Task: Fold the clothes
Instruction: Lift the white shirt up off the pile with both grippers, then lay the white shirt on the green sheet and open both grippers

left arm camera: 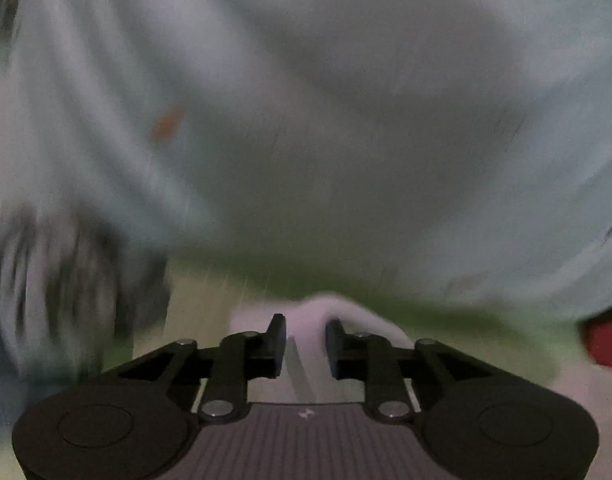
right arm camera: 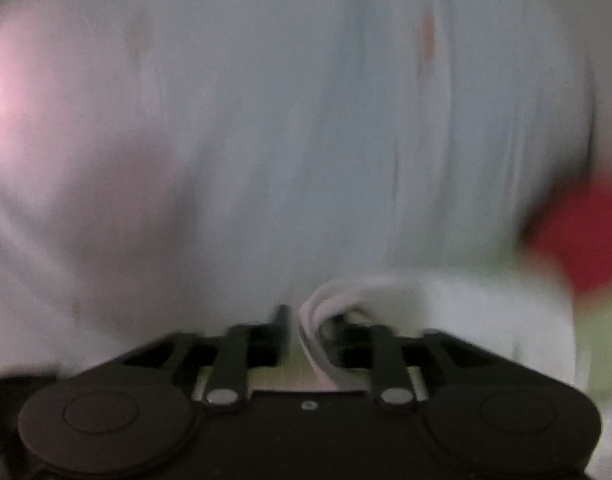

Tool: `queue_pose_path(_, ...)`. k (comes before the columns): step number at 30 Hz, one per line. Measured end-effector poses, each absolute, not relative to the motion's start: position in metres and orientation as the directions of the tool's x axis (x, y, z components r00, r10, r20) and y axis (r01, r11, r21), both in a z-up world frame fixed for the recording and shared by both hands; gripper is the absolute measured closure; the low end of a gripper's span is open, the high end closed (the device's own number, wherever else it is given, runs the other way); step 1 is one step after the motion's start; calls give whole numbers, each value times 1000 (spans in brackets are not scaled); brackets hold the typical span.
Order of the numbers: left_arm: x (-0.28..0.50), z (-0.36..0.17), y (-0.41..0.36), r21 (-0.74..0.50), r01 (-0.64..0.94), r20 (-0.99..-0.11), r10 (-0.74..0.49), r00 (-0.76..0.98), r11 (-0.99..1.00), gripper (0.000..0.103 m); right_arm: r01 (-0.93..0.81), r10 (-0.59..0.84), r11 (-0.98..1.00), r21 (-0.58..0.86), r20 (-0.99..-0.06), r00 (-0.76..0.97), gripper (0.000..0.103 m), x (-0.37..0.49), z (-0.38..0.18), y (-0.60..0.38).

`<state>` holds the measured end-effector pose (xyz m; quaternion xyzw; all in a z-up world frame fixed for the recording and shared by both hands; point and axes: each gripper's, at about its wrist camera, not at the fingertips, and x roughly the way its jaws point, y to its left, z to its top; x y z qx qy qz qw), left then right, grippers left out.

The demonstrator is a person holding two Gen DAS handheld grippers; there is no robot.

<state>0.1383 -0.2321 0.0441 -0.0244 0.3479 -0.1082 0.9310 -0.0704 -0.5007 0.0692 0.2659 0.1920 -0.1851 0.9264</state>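
A pale light-blue garment (left arm camera: 326,100) fills most of the left wrist view, blurred by motion, with a small orange mark on it. My left gripper (left arm camera: 306,344) is shut on a white fold of the garment (left arm camera: 310,320) between its black fingers. The same pale garment (right arm camera: 285,120) fills the right wrist view. My right gripper (right arm camera: 306,332) is shut on a bunched white edge of it (right arm camera: 318,304), with layers of cloth showing between the fingers.
A light green surface (left arm camera: 209,300) lies under the garment. A dark striped grey cloth (left arm camera: 73,276) is at the left. A red object (left arm camera: 606,344) is at the right edge; it also shows in the right wrist view (right arm camera: 586,236).
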Motion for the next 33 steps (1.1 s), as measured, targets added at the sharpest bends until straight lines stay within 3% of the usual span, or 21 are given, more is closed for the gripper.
queue_pose_path(1,131,30,-229,-129,175,-668,-216,712,976,66,450,-167,777,440,-545,821,68,-63,41,-498)
queue_pose_path(3,109,3,-225,-152,159,-706,-220,674,976,57,476,-150,773,419,-608,779,66,-73,16,-491)
queue_pose_path(4,101,-6,-226,-160,156,-719,-224,658,975,52,487,-142,772,409,-637,758,59,-78,4,-487)
queue_pose_path(5,93,-15,-228,-169,153,-734,-228,639,974,49,488,-139,770,411,-639,757,53,-86,2,-490)
queue_pose_path(10,69,-45,-245,-236,113,-784,-258,564,965,38,561,-230,725,399,-628,744,43,-129,-3,-525)
queue_pose_path(17,40,-74,-319,-336,161,-808,-372,458,928,29,663,-276,615,426,-672,687,43,-170,-37,-582)
queue_pose_path(26,35,-126,-398,-486,77,-806,-480,347,871,29,687,-256,630,363,-737,625,43,-199,-70,-626)
queue_pose_path(27,35,-131,-402,-501,62,-802,-490,340,863,31,690,-253,628,360,-744,619,43,-203,-74,-629)
queue_pose_path(28,35,-135,-405,-515,49,-799,-500,335,856,39,693,-249,627,357,-751,612,43,-206,-77,-632)
queue_pose_path(29,35,-138,-407,-524,39,-797,-506,330,851,61,695,-244,626,355,-757,607,43,-209,-79,-634)
queue_pose_path(30,34,-140,-408,-527,29,-800,-507,321,850,75,696,-240,626,351,-763,601,43,-211,-81,-636)
queue_pose_path(31,34,-141,-409,-523,19,-806,-502,315,852,99,698,-236,627,347,-769,594,43,-212,-83,-638)
queue_pose_path(33,35,-137,-402,-523,-1,-808,-495,319,852,100,698,-229,629,343,-776,588,43,-212,-86,-641)
